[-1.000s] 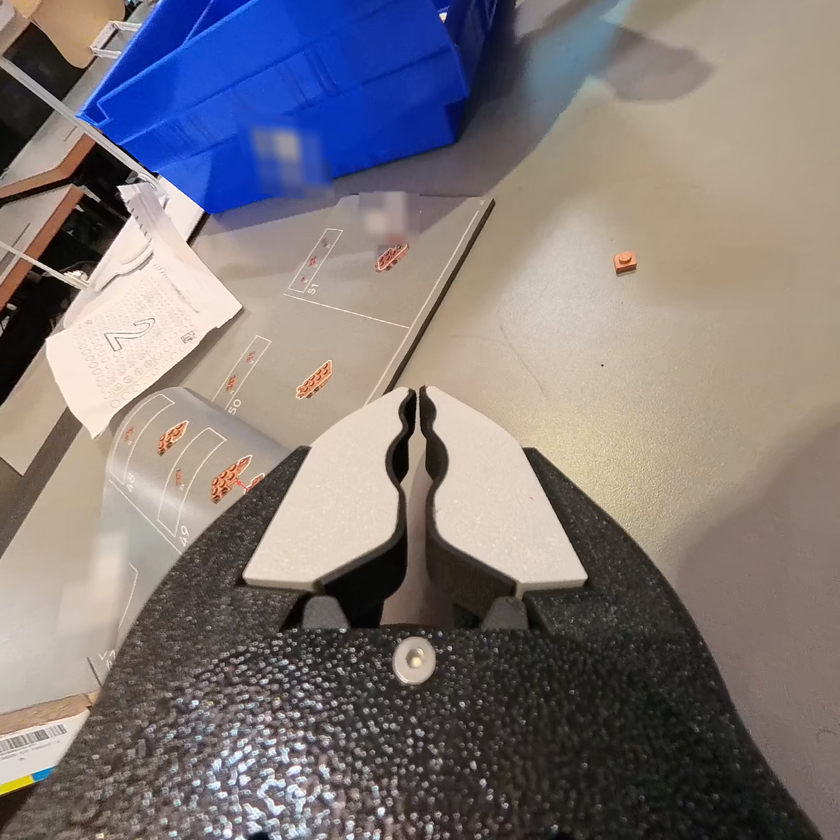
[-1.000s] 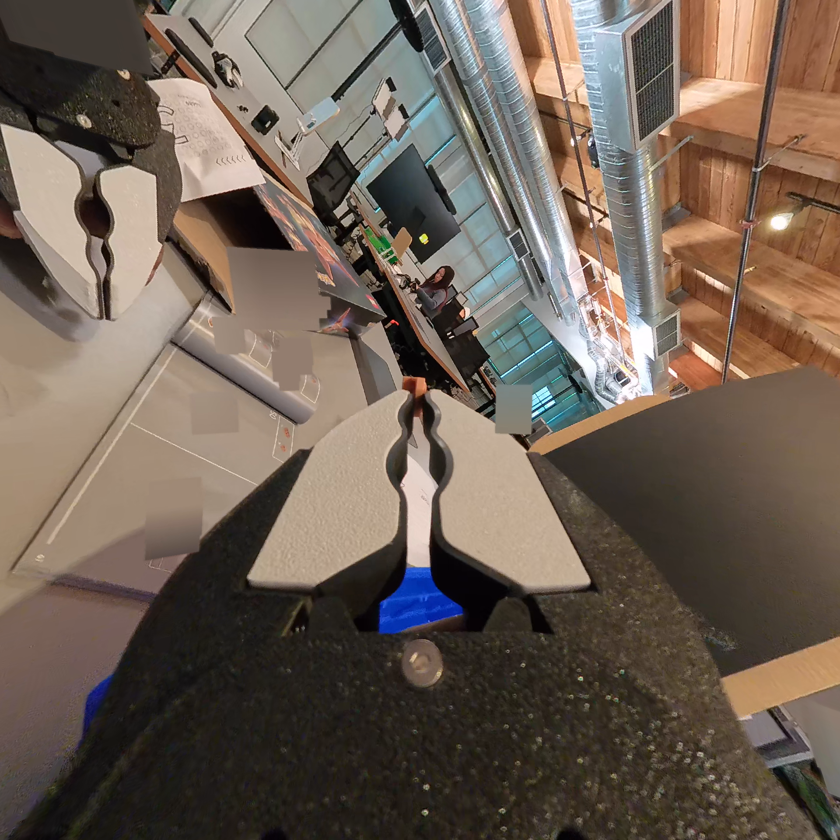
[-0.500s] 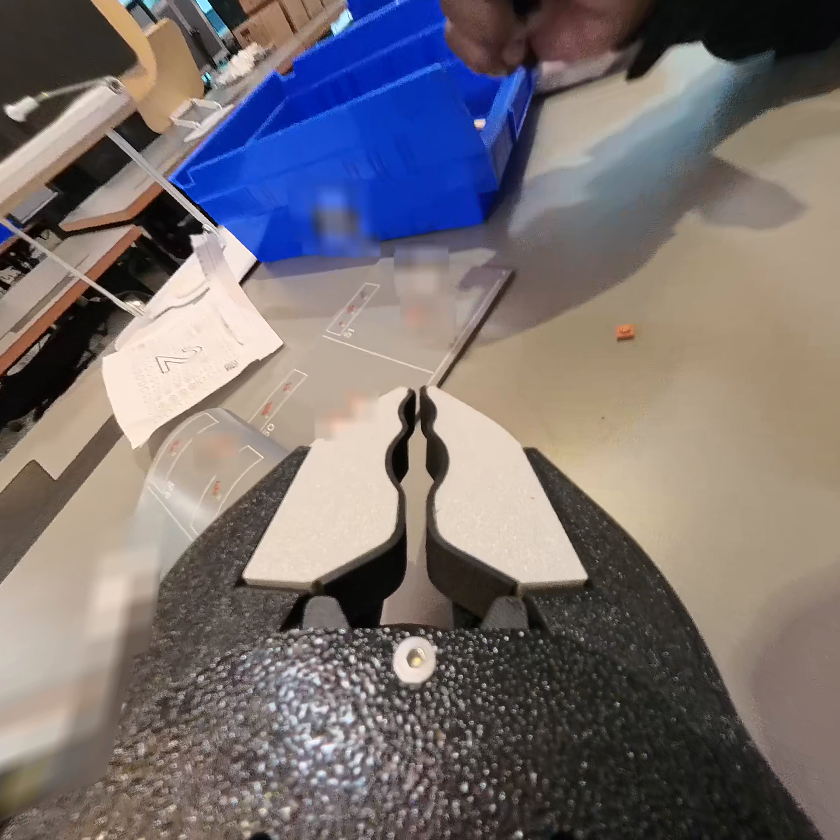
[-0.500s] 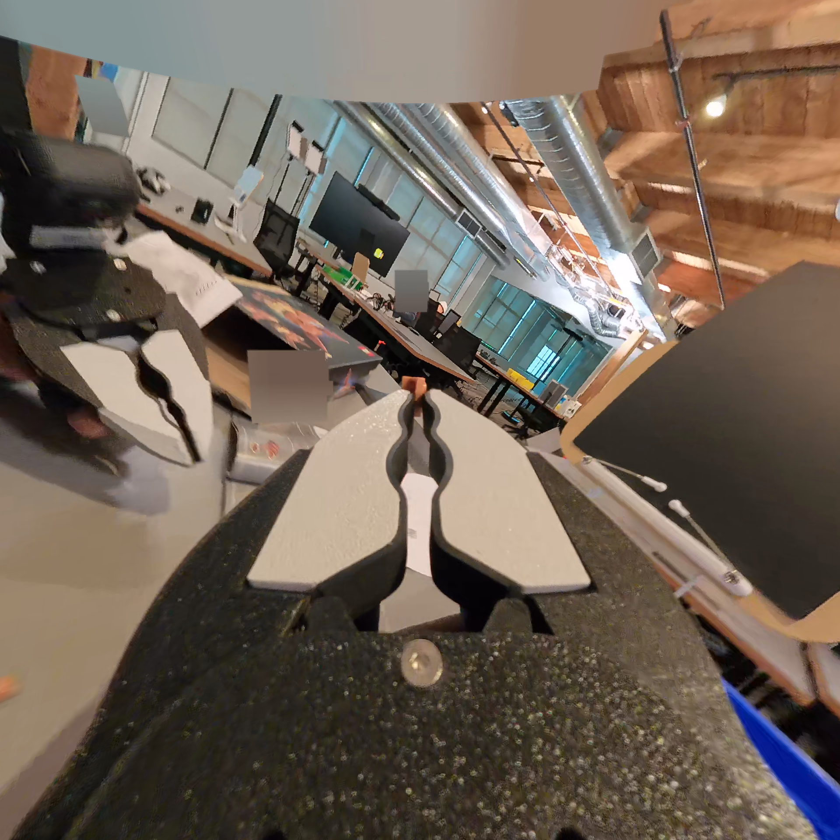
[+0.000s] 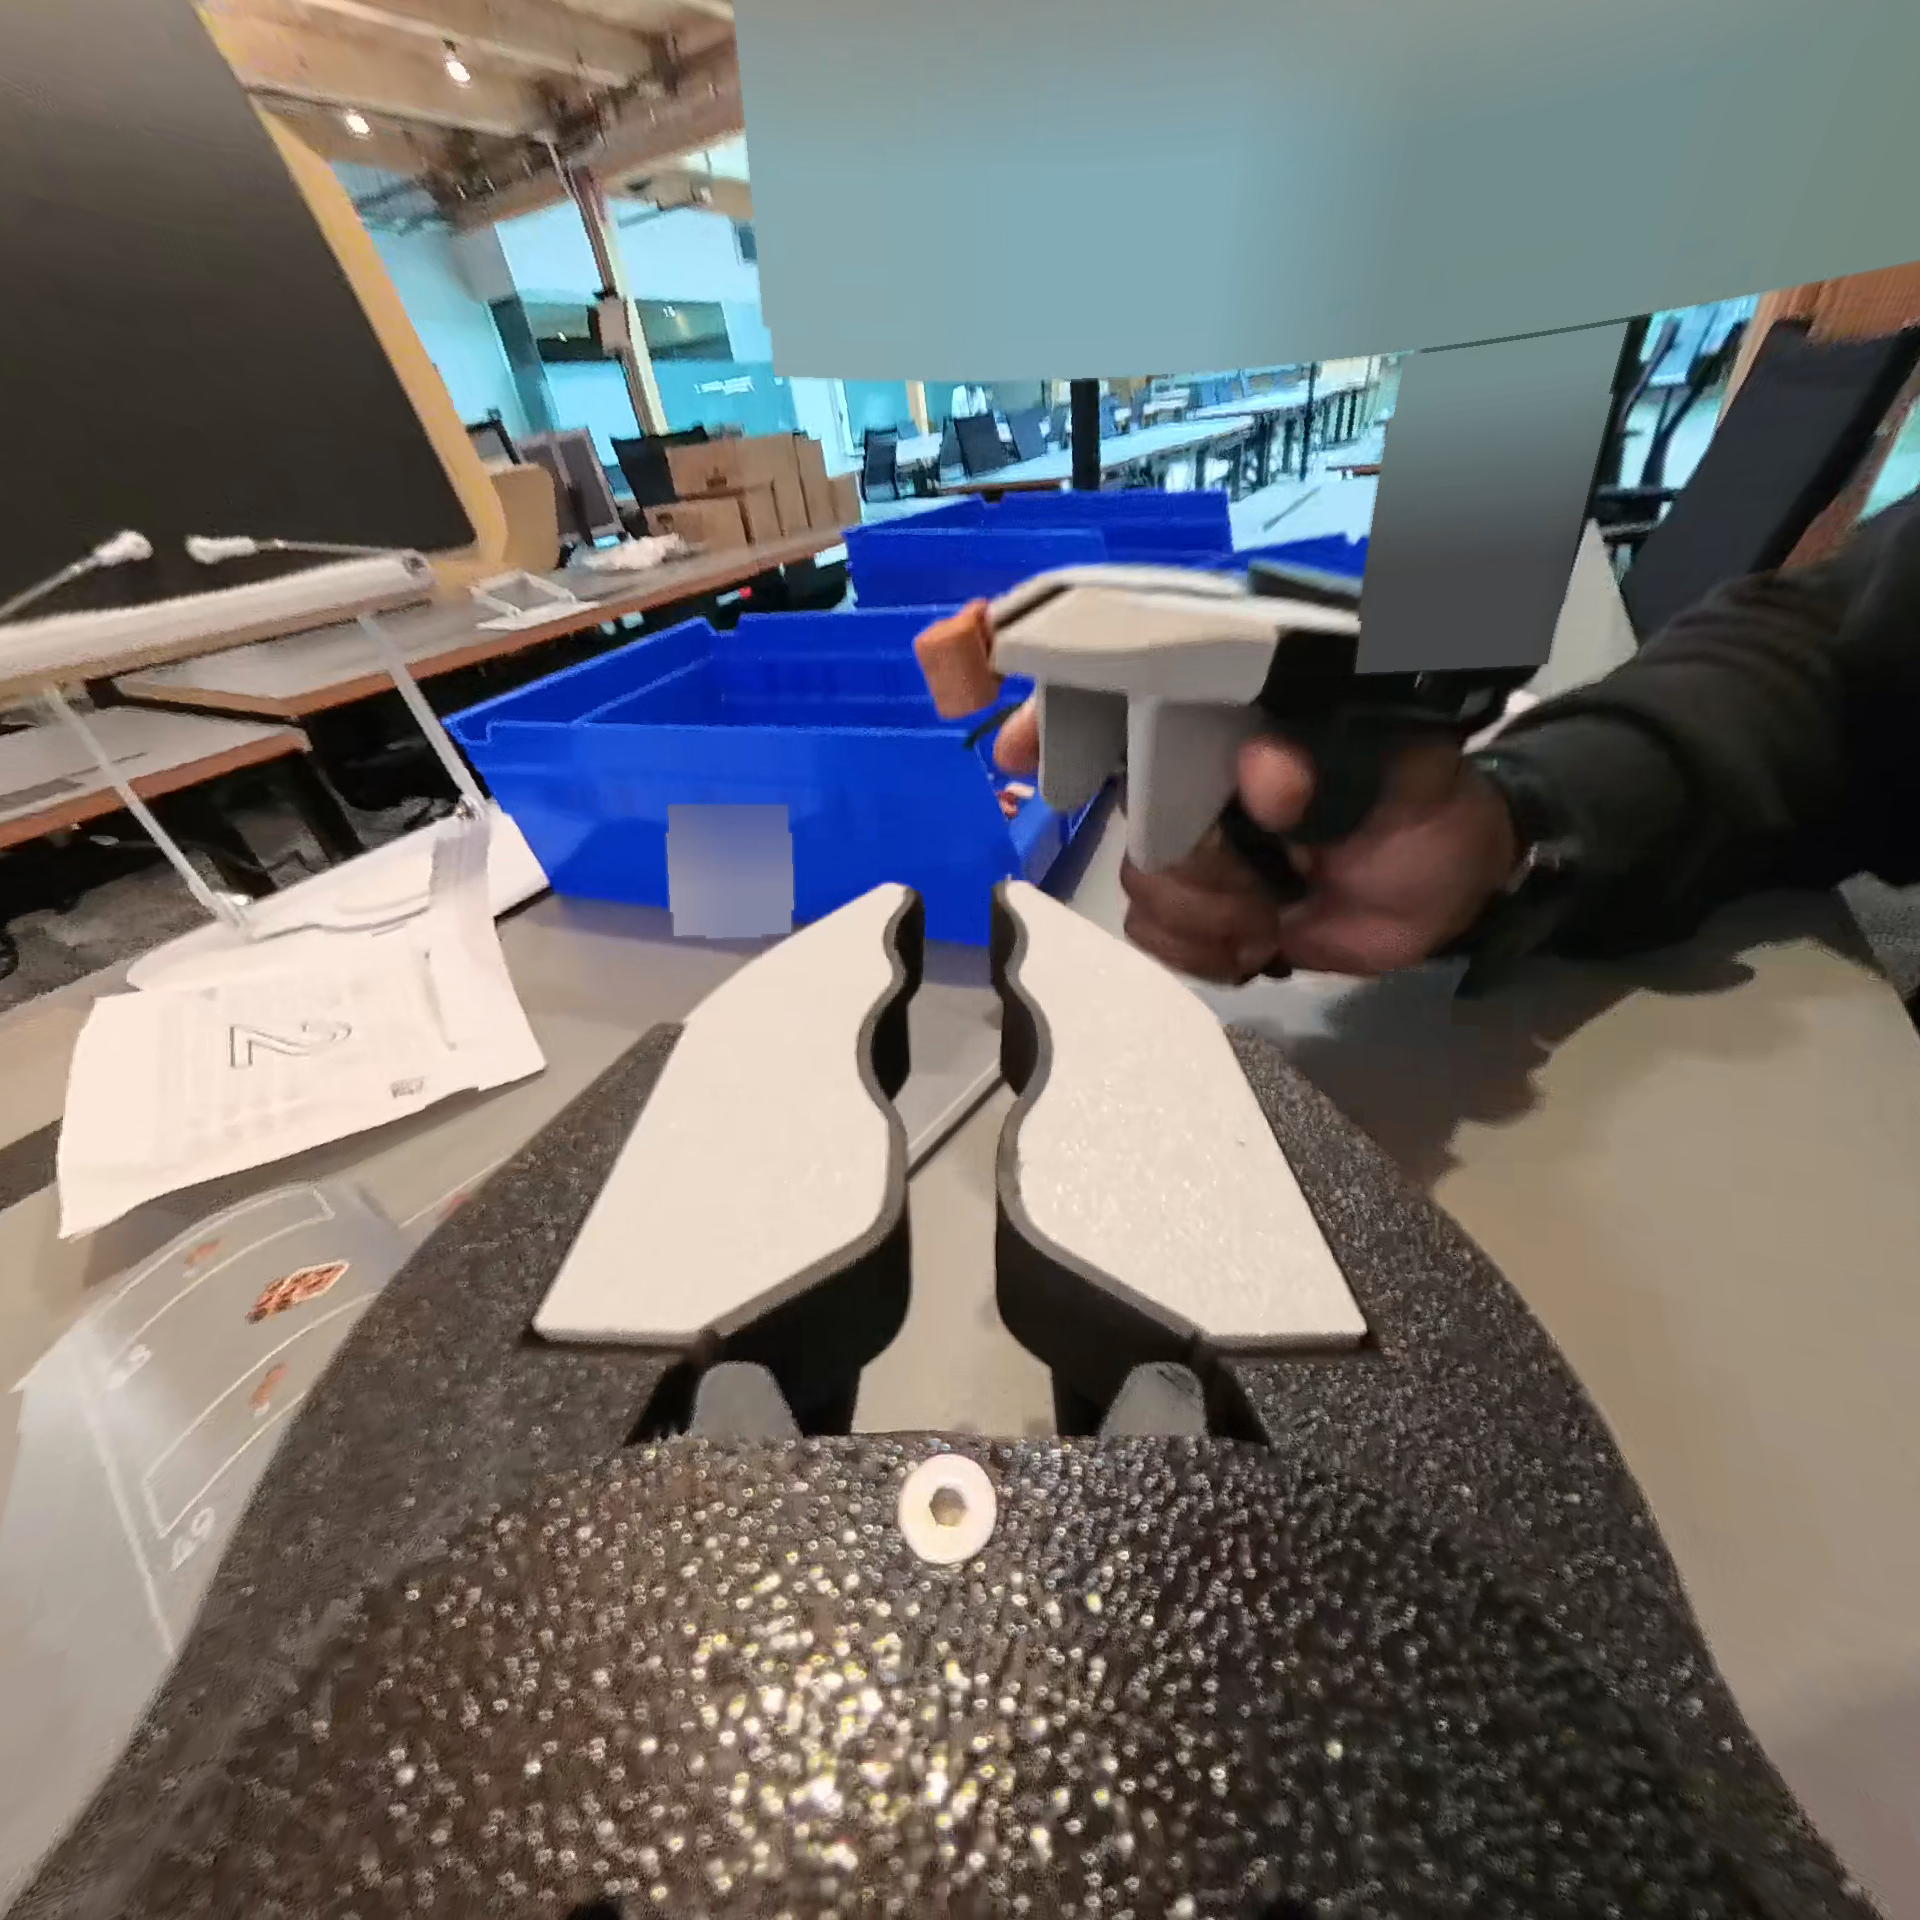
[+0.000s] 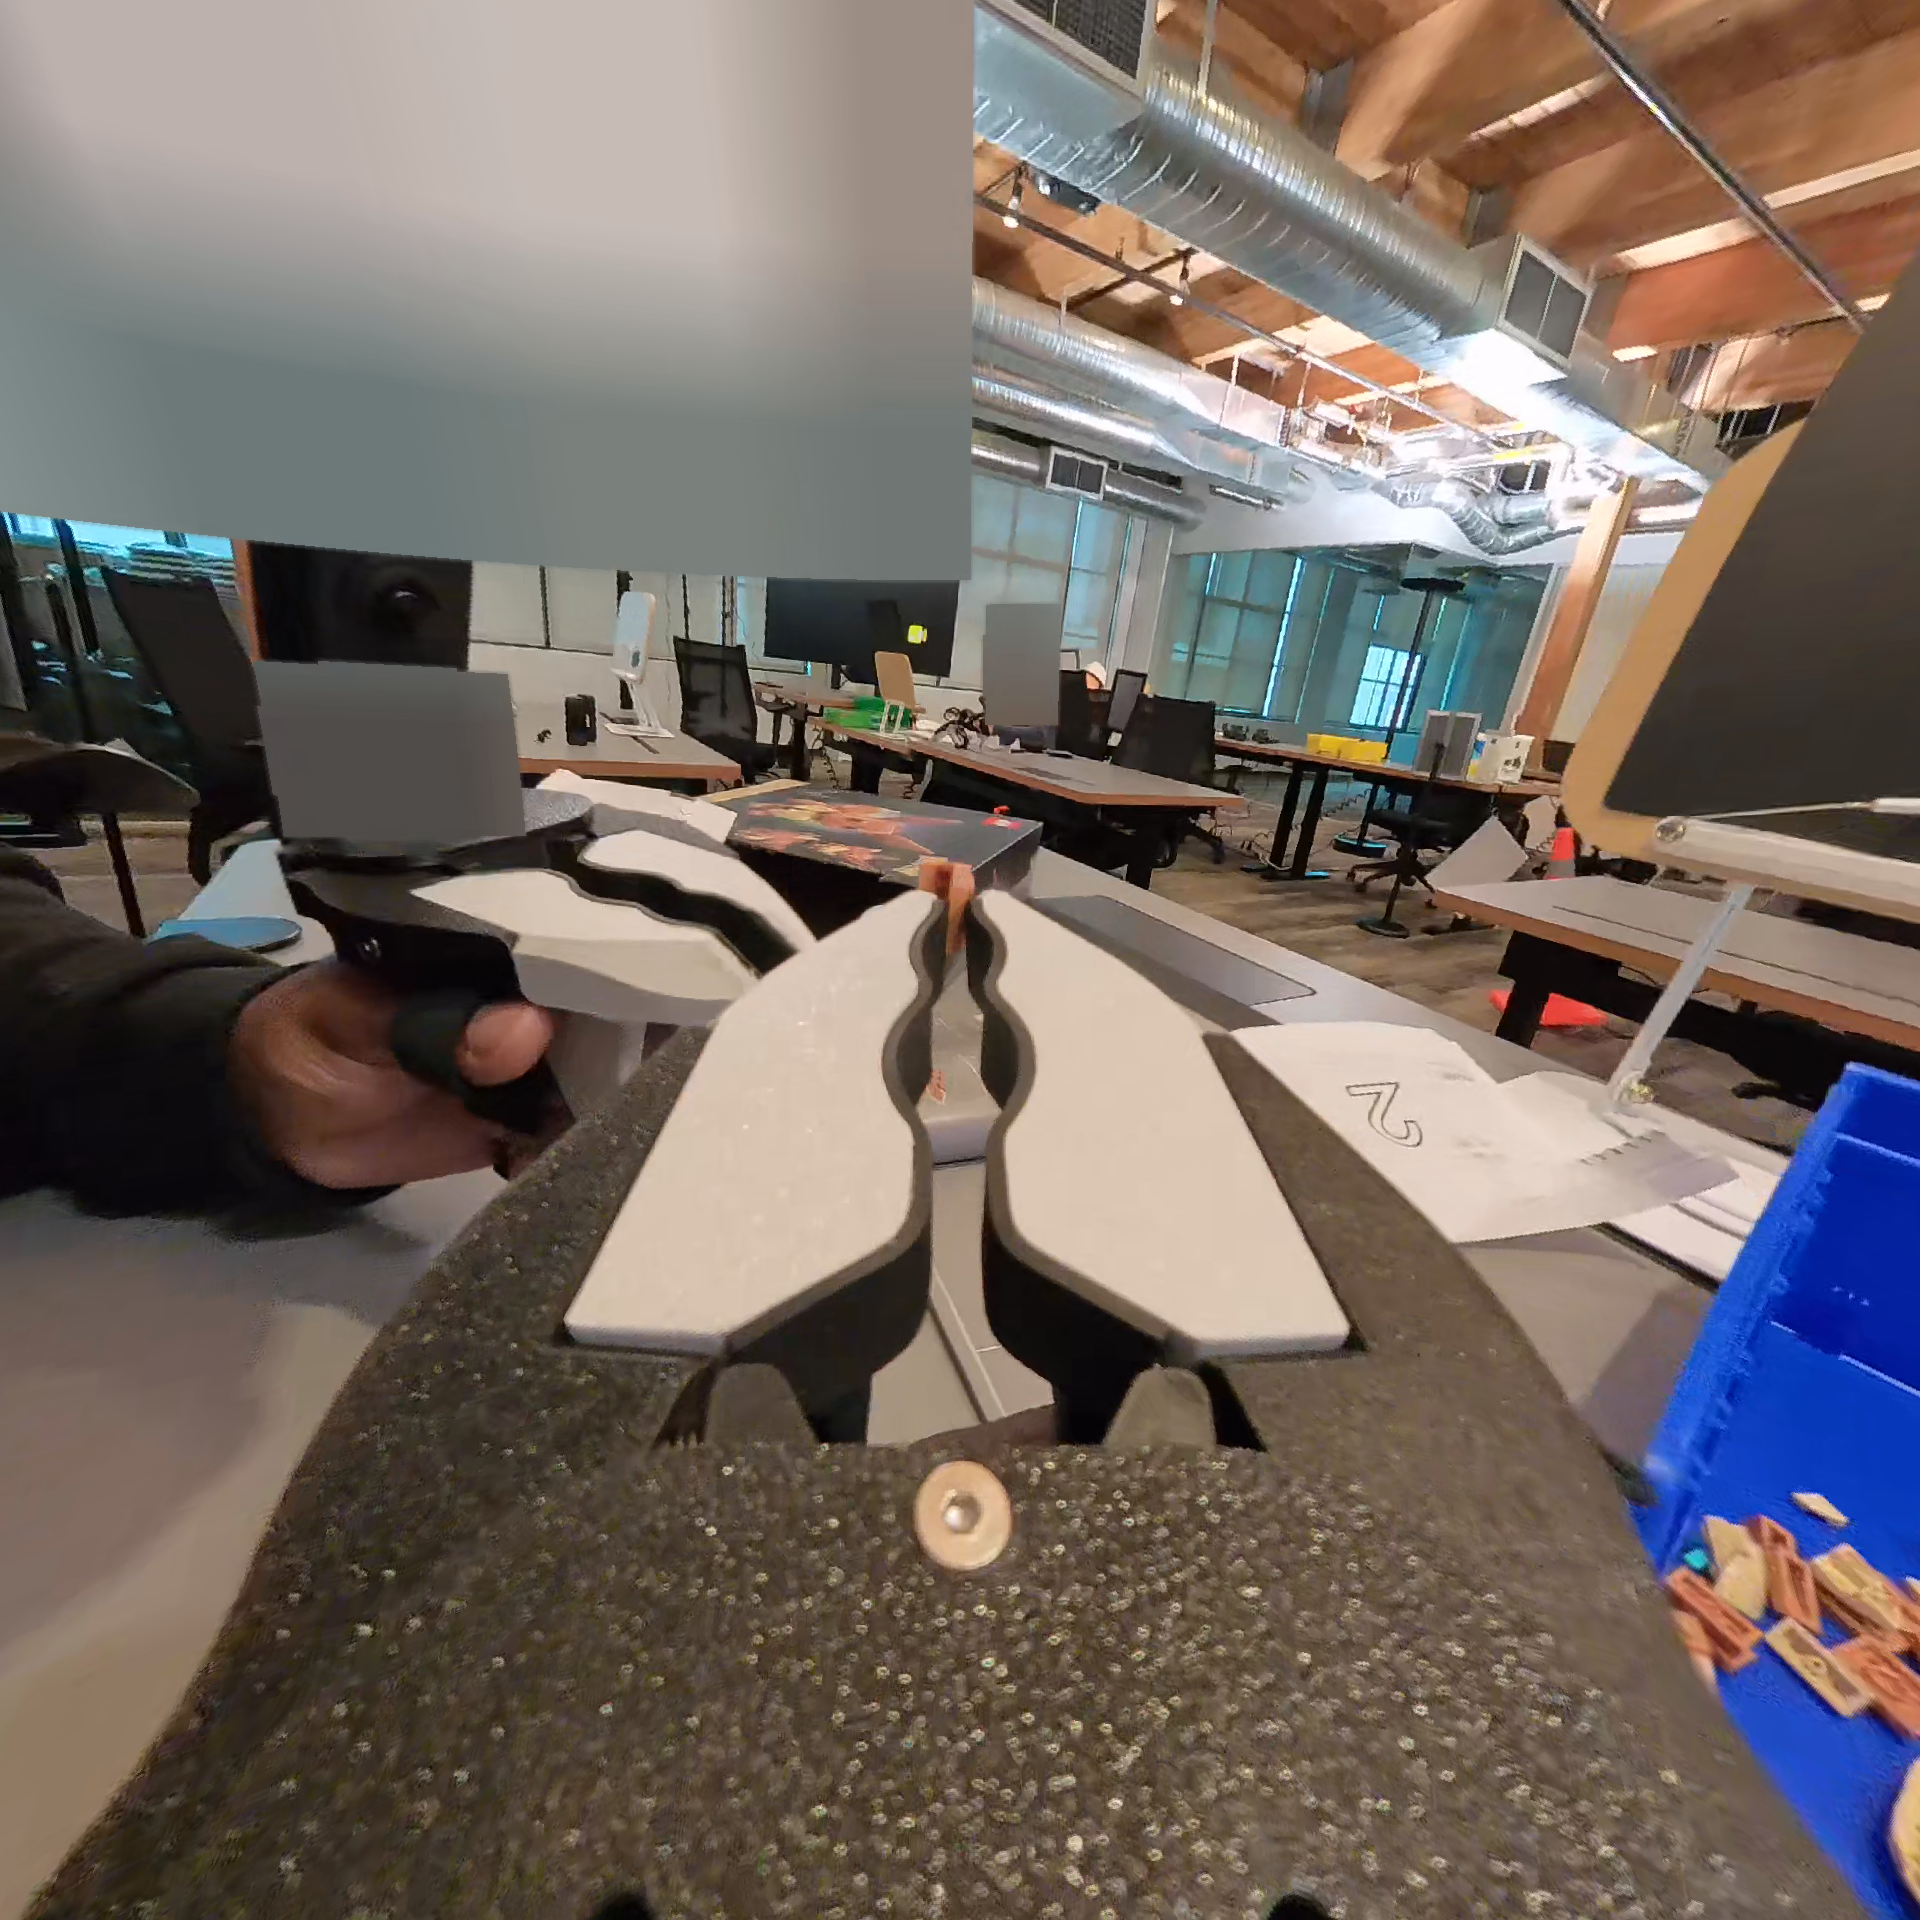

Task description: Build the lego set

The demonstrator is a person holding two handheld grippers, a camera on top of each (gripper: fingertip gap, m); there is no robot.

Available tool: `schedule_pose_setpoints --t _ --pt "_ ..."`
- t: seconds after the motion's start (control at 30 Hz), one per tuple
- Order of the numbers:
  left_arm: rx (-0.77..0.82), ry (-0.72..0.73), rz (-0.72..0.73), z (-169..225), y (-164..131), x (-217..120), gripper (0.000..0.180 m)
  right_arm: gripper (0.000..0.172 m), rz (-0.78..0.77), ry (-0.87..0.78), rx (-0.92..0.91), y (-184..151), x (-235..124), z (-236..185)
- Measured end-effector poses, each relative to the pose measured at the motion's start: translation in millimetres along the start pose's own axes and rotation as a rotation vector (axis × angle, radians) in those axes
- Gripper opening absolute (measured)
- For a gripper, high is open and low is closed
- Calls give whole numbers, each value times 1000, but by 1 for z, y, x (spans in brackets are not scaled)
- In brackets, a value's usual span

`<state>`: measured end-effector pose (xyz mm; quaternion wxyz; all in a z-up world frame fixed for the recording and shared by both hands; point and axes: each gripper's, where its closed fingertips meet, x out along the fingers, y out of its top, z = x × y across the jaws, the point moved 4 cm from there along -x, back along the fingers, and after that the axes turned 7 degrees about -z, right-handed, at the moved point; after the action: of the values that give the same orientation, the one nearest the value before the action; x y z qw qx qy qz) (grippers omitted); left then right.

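My right gripper is shut on a small reddish-brown brick that sticks out past its fingertips. The left wrist view shows the same gripper held in the air over the blue bin, with the brick at its tip. My left gripper is open a little with nothing between its fingers. It is held above the grey table and points towards the right gripper. It also shows at the left of the right wrist view, close beside my right gripper's tip.
A blue bin stands ahead on the table; the right wrist view shows it holding several brown pieces. A white printed sheet, a grey picture mat, a printed box and a tilted black panel lie around. About 5 centimetres separates my left fingertips from my right.
My left gripper tilted up from the table and its jaws opened a little. My right gripper stayed shut on the brick and swung down level, next to the left gripper.
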<state>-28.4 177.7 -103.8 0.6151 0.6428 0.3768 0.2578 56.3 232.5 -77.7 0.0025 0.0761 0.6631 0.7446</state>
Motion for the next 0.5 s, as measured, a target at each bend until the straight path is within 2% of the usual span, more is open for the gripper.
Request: schedule_pose_setpoints --t 0.27,0.5 --pt "-161 23 61 5 12 9 17 3 -93 -17 -124 -17 9 -20" --pt "-200 -5 42 3 7 10 16 3 -84 -32 -265 -20 6 -26"
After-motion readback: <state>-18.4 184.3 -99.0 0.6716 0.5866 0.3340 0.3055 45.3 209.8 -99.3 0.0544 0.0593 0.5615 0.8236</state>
